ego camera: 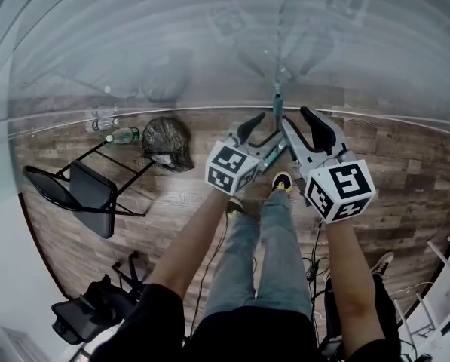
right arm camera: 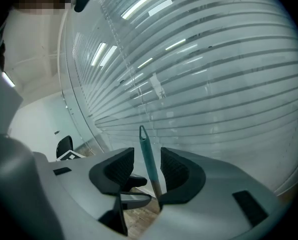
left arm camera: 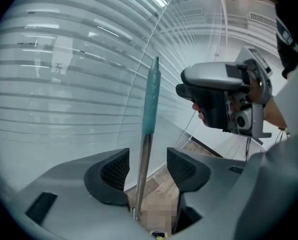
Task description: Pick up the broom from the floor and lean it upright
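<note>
The broom [ego camera: 277,102] stands upright at the far edge of the wooden floor [ego camera: 405,164], right by the striped glass wall [ego camera: 172,36]; whether its teal grip touches the glass I cannot tell. The left gripper [left arm camera: 148,165] is released: its pads stand apart with the metal shaft between them, close beside the left pad. The right gripper [right arm camera: 148,165] is released too, jaws wide, the teal grip rising between them near the right pad. Toward the floor's left edge lie a tipped folding chair [ego camera: 81,191], a black bag [ego camera: 166,143] and bottles [ego camera: 119,130]
</note>
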`<action>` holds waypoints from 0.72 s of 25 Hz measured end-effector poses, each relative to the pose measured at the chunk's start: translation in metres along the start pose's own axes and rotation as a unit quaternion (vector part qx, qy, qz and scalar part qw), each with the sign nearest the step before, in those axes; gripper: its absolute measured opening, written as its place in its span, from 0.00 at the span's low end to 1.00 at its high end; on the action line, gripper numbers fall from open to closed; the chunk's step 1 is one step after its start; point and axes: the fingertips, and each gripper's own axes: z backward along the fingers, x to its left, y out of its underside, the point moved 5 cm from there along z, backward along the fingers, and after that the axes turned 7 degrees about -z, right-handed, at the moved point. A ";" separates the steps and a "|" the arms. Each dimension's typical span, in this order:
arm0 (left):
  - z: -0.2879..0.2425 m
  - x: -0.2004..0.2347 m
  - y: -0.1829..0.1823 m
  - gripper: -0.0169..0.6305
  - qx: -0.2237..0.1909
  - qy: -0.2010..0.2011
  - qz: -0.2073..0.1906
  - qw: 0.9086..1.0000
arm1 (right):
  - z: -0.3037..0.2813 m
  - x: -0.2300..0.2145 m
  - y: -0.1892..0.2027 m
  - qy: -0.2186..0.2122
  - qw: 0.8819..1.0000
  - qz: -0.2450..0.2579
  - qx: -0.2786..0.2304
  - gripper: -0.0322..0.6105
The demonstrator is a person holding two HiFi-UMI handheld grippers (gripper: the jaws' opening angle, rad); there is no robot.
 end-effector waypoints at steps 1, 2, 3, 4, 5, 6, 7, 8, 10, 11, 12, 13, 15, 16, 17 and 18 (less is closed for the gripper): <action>0.010 0.000 -0.001 0.39 -0.007 0.002 0.004 1.000 | 0.005 0.001 -0.001 -0.002 1.000 0.004 -0.001 0.32; 0.023 -0.002 -0.003 0.38 -0.011 0.003 0.003 1.000 | 0.012 0.002 -0.002 -0.003 1.000 0.010 0.000 0.32; 0.038 -0.006 -0.004 0.38 -0.012 0.003 -0.006 1.000 | 0.022 0.003 -0.003 -0.003 1.000 0.018 0.003 0.32; 0.054 -0.010 -0.006 0.38 -0.012 0.000 -0.019 1.000 | 0.034 0.005 -0.005 -0.003 1.000 0.027 0.006 0.32; 0.071 -0.013 -0.010 0.38 -0.015 -0.006 -0.033 0.999 | 0.046 0.007 -0.009 -0.004 0.999 0.037 0.006 0.32; 0.089 -0.014 -0.017 0.38 -0.022 -0.015 -0.043 0.999 | 0.058 0.009 -0.015 -0.007 0.999 0.045 0.004 0.32; 0.108 -0.016 -0.025 0.38 -0.031 -0.025 -0.050 0.998 | 0.070 0.013 -0.022 -0.009 0.999 0.051 -0.001 0.32; 0.129 -0.021 -0.034 0.37 -0.042 -0.034 -0.056 0.997 | 0.085 0.019 -0.029 -0.011 0.998 0.054 -0.006 0.32; 0.172 -0.035 -0.051 0.31 -0.065 -0.055 -0.072 0.994 | 0.121 0.035 -0.042 -0.014 0.997 0.067 -0.020 0.31; 0.194 -0.044 -0.061 0.26 -0.081 -0.066 -0.080 0.991 | 0.142 0.046 -0.050 -0.009 0.997 0.076 -0.031 0.31; 0.215 -0.053 -0.073 0.21 -0.102 -0.075 -0.086 0.988 | 0.165 0.057 -0.058 0.002 0.995 0.087 -0.044 0.29; 0.235 -0.063 -0.087 0.18 -0.126 -0.080 -0.088 0.985 | 0.188 0.069 -0.066 0.017 0.993 0.098 -0.061 0.24; 0.277 -0.085 -0.112 0.12 -0.165 -0.087 -0.083 0.979 | 0.232 0.098 -0.081 0.042 0.988 0.112 -0.095 0.15; 0.298 -0.096 -0.120 0.10 -0.176 -0.089 -0.079 0.977 | 0.251 0.115 -0.086 0.050 0.986 0.115 -0.110 0.13; 0.317 -0.106 -0.127 0.07 -0.184 -0.091 -0.077 0.976 | 0.268 0.133 -0.089 0.056 0.984 0.117 -0.123 0.11; 0.335 -0.115 -0.132 0.06 -0.192 -0.094 -0.075 0.974 | 0.283 0.150 -0.092 0.062 0.981 0.122 -0.136 0.10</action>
